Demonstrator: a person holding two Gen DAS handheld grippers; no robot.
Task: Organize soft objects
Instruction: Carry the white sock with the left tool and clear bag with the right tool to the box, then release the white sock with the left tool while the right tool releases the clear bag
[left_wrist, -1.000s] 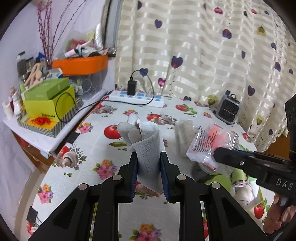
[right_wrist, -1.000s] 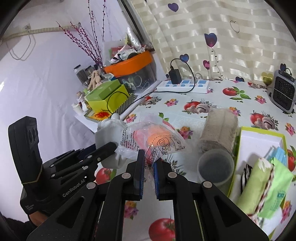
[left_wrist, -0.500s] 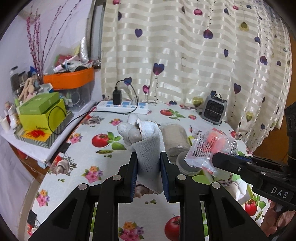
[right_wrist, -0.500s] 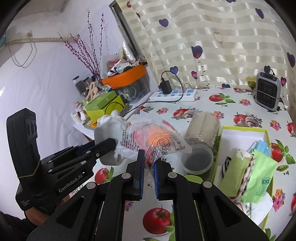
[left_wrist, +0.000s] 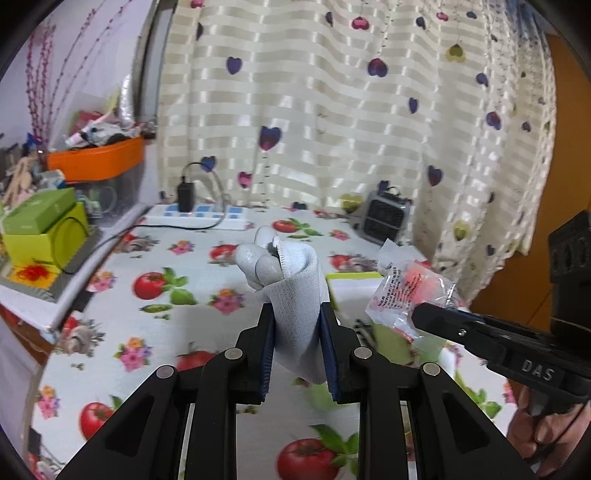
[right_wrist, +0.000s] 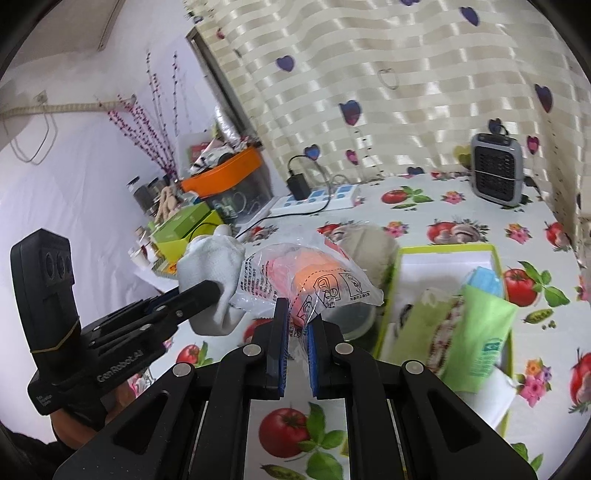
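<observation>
1. Left wrist view: the left gripper (left_wrist: 297, 338) clamps a white glove (left_wrist: 291, 295), lifted above the table (left_wrist: 207, 325).
2. Right wrist view: the right gripper (right_wrist: 295, 334), nearly closed, pinches a clear plastic packet (right_wrist: 306, 280), with the glove just left.

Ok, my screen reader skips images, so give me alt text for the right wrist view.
The right tongs pinch a clear plastic packet with orange contents above a fruit-print tablecloth. Beside them, the left tongs hold a white glove; a green-rimmed box of soft items lies right.
</observation>
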